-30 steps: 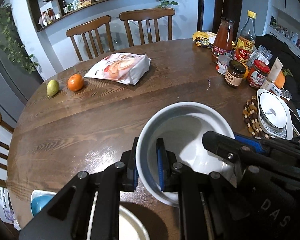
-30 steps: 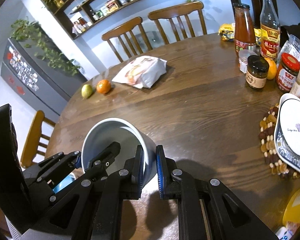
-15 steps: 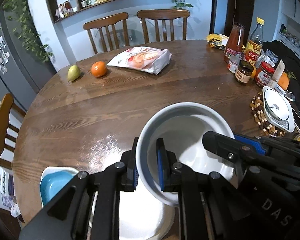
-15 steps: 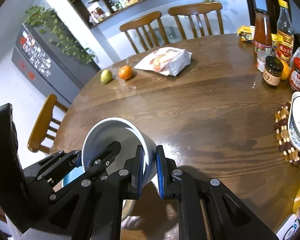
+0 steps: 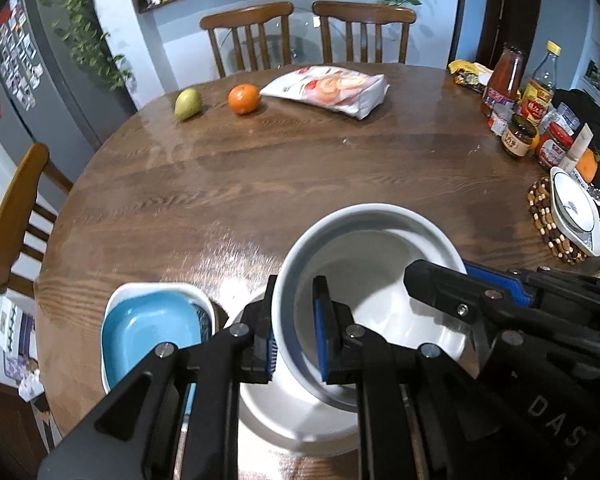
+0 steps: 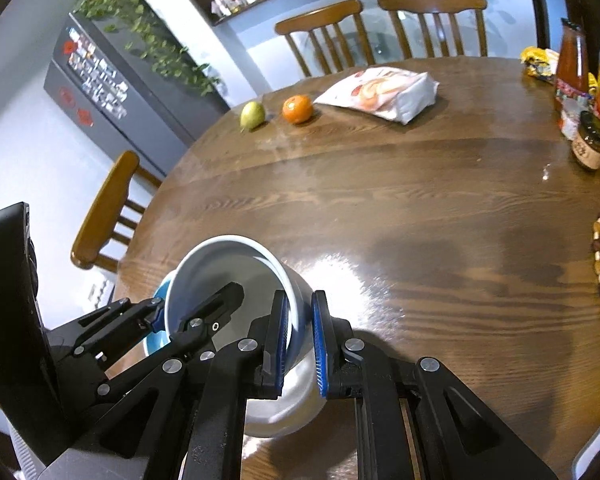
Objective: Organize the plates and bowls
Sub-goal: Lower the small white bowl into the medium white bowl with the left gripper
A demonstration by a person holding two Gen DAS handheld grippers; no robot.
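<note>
Two hand-held grippers carry a white bowl [image 5: 376, 280] above the near edge of a round wooden table [image 5: 300, 168]. At far left on the table sits a blue dish [image 5: 148, 332], nested in a white-rimmed one, just beside the gripped bowl. The left gripper [image 5: 296, 340] angles steeply down toward the table, its blue-padded fingers [image 5: 322, 340] clamped together on the bowl's left rim, one pad outside the wall and one inside. Directly beneath the bowl lies a white plate [image 5: 292, 420], its rim showing between the black finger arms; whether bowl and plate touch cannot be told. The bowl is tilted, its mouth opening up and toward the left gripper's camera, its rim a wide oval running left to right. From the right wrist view, the right gripper [image 6: 300, 336] also points down at a slant, its fingers pinched on the bowl's right wall, one pad inside and one outside, while the left gripper reaches in from the opposite side. Farther back on the table lie a pear [image 5: 187, 103], an orange [image 5: 243, 98] and a snack bag [image 5: 332, 89]. At far right stand sauce bottles and jars [image 5: 516, 112], and a patterned plate [image 5: 576, 212] rests on a beaded trivet [image 5: 544, 216].
</note>
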